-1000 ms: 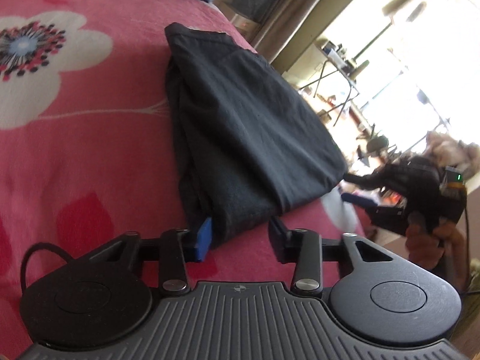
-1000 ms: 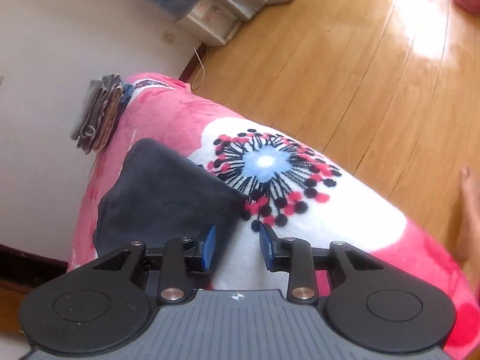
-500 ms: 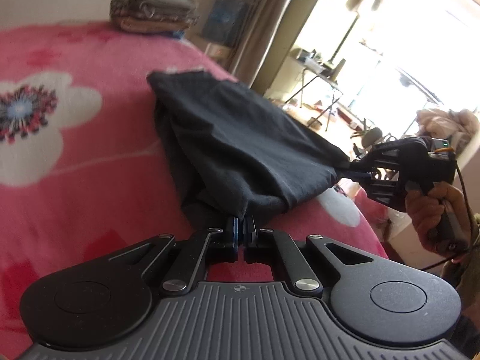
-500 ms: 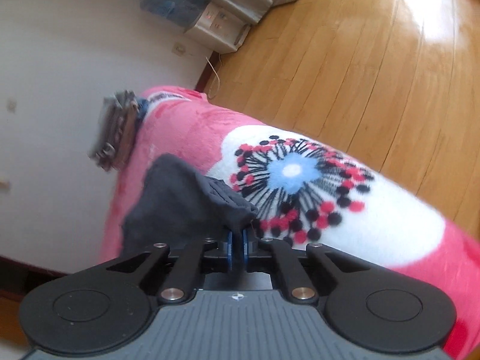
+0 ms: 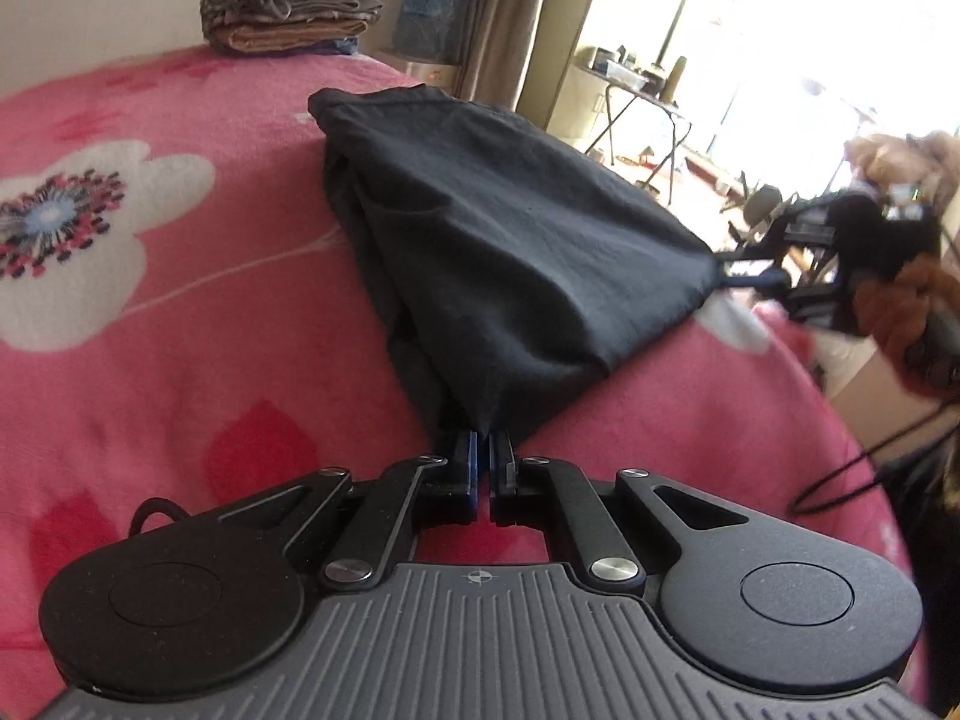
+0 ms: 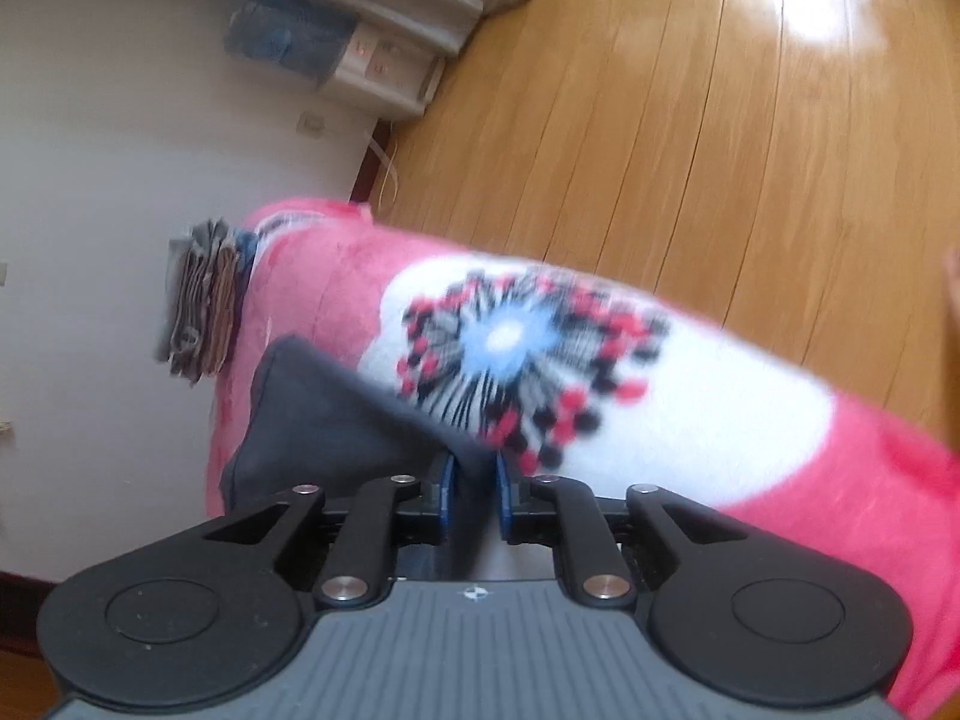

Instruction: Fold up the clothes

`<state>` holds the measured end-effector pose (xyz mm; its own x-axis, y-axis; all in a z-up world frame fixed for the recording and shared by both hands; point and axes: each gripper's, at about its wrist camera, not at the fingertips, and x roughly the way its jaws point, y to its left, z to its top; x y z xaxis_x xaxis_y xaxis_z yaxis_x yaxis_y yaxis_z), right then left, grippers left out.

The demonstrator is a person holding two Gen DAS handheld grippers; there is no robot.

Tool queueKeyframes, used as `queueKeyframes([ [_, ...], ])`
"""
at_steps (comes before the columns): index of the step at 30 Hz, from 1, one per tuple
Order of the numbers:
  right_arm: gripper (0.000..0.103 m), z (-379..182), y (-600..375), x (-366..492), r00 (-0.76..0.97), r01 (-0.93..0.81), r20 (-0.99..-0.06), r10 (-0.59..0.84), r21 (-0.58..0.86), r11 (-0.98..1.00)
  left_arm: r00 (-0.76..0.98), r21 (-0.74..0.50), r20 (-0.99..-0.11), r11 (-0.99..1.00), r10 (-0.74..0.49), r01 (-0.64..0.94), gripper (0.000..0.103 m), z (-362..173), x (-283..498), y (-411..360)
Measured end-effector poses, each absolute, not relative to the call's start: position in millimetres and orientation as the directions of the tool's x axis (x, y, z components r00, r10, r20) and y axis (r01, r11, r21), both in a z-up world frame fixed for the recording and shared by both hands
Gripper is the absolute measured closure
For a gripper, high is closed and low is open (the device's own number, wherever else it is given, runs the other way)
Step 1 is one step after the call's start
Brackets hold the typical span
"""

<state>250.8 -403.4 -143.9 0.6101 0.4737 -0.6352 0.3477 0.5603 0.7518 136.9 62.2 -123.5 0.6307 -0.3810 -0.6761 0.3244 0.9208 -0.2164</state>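
A black garment (image 5: 510, 240) lies partly folded on a pink floral blanket (image 5: 180, 330). My left gripper (image 5: 483, 444) is shut on its near corner, and the cloth rises taut from the pads. At the right of the left wrist view, a hand (image 5: 900, 306) holds my right gripper (image 5: 744, 276), which pinches the garment's other corner. In the right wrist view, the right gripper (image 6: 474, 468) has dark cloth of the garment (image 6: 324, 414) bunched between its blue pads. Its jaws are opening slightly, with the cloth still filling the gap.
A stack of folded clothes (image 5: 288, 18) sits at the blanket's far edge by the wall, also in the right wrist view (image 6: 201, 324). The wooden floor (image 6: 660, 120) lies beyond the blanket (image 6: 750, 450). A folding table (image 5: 636, 90) stands by the bright window.
Both grippers closed from open onto the garment's near corners and drew them up and taut. The right jaws now stand a little wider than half a second ago. Both views rolled.
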Motion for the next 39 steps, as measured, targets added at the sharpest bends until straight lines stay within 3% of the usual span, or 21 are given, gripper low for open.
queueKeyframes([
  [2,0.085,-138,-411,248,0.636,0.352,-0.641,0.429,0.736,0.578,0.626,-0.207,-0.683,0.922,-0.375,0.326,0.100,-122,134,64],
  [3,0.085,-134,-413,247,0.644,0.331,-0.633,0.430,0.737,0.589,0.623,-0.232,-0.679,0.919,-0.387,0.318,0.094,-118,132,68],
  [5,0.083,-125,-410,247,0.638,0.282,-0.629,0.443,0.727,0.626,0.632,-0.291,-0.652,0.908,-0.419,0.302,0.071,-110,130,75],
  [6,0.078,-121,-409,247,0.634,0.257,-0.627,0.452,0.723,0.641,0.641,-0.309,-0.638,0.904,-0.427,0.295,0.056,-108,131,77],
  [7,0.072,-119,-407,248,0.629,0.232,-0.625,0.462,0.719,0.656,0.650,-0.325,-0.624,0.900,-0.434,0.290,0.049,-105,133,78],
  [8,0.060,-116,-403,251,0.622,0.208,-0.629,0.466,0.707,0.676,0.656,-0.329,-0.620,0.902,-0.430,0.280,0.049,-105,137,78],
  [9,0.053,-114,-398,254,0.614,0.184,-0.635,0.469,0.693,0.697,0.653,-0.331,-0.626,0.903,-0.427,0.274,0.049,-106,143,75],
  [11,0.052,-115,-385,267,0.574,0.129,-0.655,0.492,0.665,0.736,0.642,-0.335,-0.638,0.904,-0.424,0.265,0.050,-111,154,69],
  [12,0.052,-117,-378,273,0.552,0.113,-0.673,0.492,0.645,0.755,0.637,-0.333,-0.646,0.906,-0.422,0.263,0.056,-116,158,66],
  [13,0.053,-119,-373,276,0.542,0.103,-0.689,0.481,0.623,0.775,0.633,-0.326,-0.654,0.909,-0.415,0.260,0.074,-119,160,64],
  [15,0.063,-122,-364,280,0.530,0.083,-0.716,0.454,0.577,0.813,0.625,-0.312,-0.669,0.916,-0.401,0.253,0.095,-125,163,61],
  [16,0.072,-121,-362,280,0.536,0.074,-0.716,0.448,0.568,0.820,0.631,-0.309,-0.662,0.914,-0.405,0.263,0.100,-124,162,61],
  [17,0.087,-118,-361,280,0.545,0.065,-0.711,0.443,0.563,0.824,0.638,-0.305,-0.651,0.912,-0.411,0.275,0.100,-122,160,61],
  [20,0.101,-110,-360,277,0.574,0.054,-0.691,0.438,0.566,0.822,0.655,-0.292,-0.624,0.904,-0.426,0.311,0.101,-109,153,67],
  [25,0.102,-97,-370,274,0.607,0.047,-0.648,0.461,0.608,0.793,0.673,-0.226,-0.603,0.901,-0.428,0.370,0.101,-97,143,74],
  [32,0.101,-132,-381,282,0.539,0.133,-0.717,0.443,0.591,0.796,0.614,-0.189,-0.682,0.906,-0.399,0.378,0.098,-121,146,66],
  [36,0.096,-124,-393,278,0.563,0.159,-0.712,0.419,0.591,0.791,0.627,-0.188,-0.687,0.923,-0.368,0.336,0.076,-109,136,79],
  [39,0.095,-100,-395,267,0.626,0.085,-0.669,0.400,0.569,0.818,0.664,-0.202,-0.663,0.937,-0.345,0.286,0.076,-94,129,93],
])
